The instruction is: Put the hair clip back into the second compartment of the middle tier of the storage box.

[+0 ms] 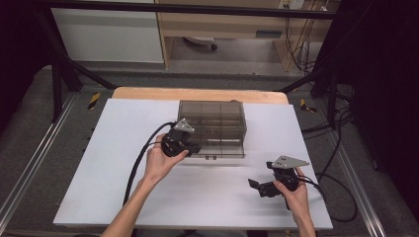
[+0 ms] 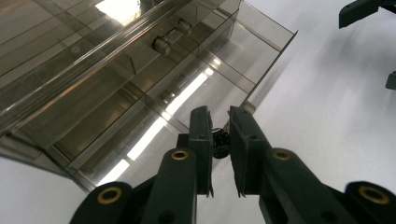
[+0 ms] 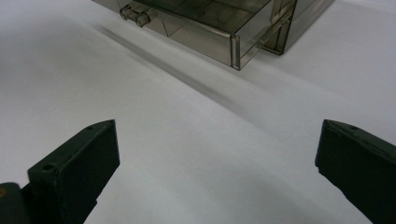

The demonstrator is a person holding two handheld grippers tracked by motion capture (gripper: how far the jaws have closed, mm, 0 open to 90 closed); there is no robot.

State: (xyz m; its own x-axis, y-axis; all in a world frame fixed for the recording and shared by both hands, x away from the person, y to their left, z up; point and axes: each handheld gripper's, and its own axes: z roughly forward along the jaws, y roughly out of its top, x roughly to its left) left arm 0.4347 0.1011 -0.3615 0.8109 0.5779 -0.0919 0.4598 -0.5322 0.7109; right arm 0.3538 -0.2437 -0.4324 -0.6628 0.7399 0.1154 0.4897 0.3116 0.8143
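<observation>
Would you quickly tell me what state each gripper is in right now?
Left gripper: shut on a small black knob, over the open drawer.
Right gripper: open, holding nothing, above the white table.

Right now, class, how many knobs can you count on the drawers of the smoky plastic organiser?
3: two knobs side by side on an upper drawer front, and a dark third knob pinched between the left gripper's fingers. Others may be hidden.

White table sheet (image 1: 207, 197), wooden board edge (image 1: 148, 93), floor cables (image 1: 336, 128), cabinet (image 1: 108, 34)
</observation>
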